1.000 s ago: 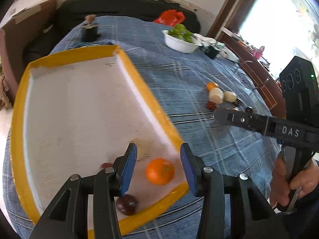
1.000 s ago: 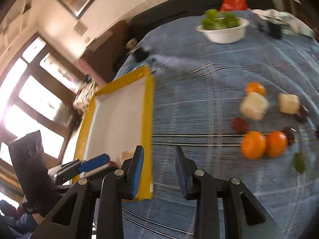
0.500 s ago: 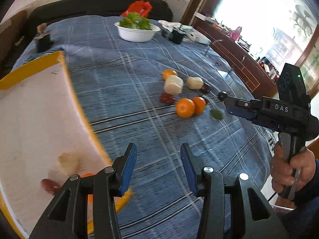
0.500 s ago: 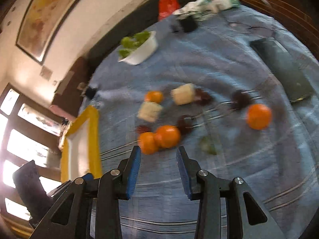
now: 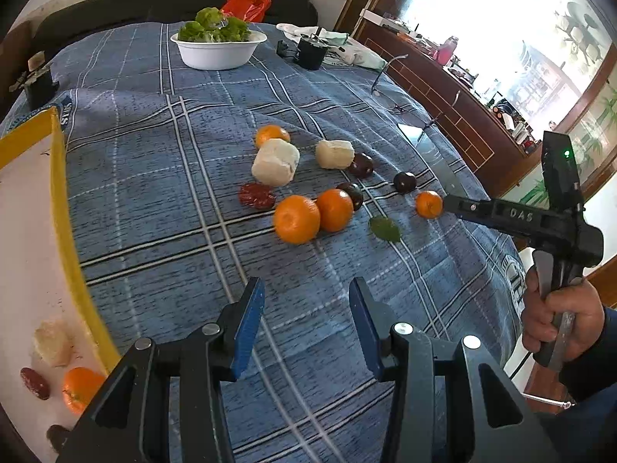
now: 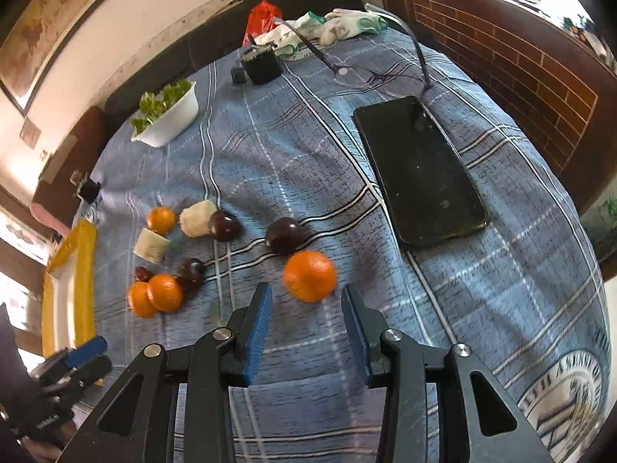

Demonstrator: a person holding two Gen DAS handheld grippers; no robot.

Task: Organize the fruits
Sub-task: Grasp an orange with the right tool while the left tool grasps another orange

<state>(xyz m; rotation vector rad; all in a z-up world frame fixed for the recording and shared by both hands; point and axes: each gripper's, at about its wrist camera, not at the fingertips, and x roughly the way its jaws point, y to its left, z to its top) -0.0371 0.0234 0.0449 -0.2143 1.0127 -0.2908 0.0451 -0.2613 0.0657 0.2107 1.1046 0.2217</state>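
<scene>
Right wrist view: lone orange (image 6: 309, 276) just beyond the spread, empty right tongs (image 6: 306, 324), on the blue cloth (image 6: 270, 146).

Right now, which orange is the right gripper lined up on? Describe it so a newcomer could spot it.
Start at the black phone lying flat on the blue plaid cloth. Off its near corner sits a lone orange, just ahead of the right gripper. Unlike the two touching oranges nearer the yellow tray, it sits by itself, a dark plum its closest neighbour.
</scene>
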